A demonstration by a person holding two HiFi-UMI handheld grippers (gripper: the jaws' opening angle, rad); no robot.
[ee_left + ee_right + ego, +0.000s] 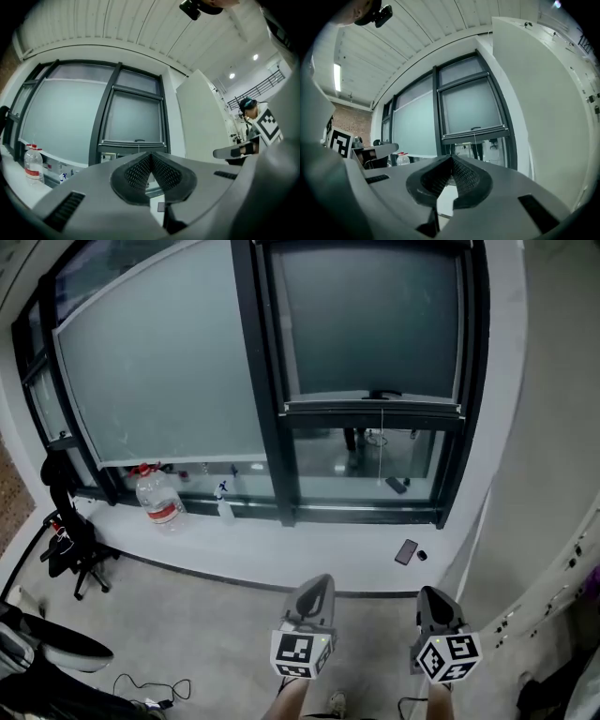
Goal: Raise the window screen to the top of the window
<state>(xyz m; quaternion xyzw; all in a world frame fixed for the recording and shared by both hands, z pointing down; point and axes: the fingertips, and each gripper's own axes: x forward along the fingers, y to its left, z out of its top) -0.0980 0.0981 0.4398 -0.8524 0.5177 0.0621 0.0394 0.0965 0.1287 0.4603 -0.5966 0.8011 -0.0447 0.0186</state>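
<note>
Your left gripper has its jaws pressed together at the tips, with nothing between them. Your right gripper is the same: jaws together, holding nothing. You hold both low over the floor, side by side and touching nothing. The window screen covers the upper part of the right-hand window, well apart from both grippers, ahead and above them. Its bottom bar sits above the lower pane, with a thin cord hanging from it.
</note>
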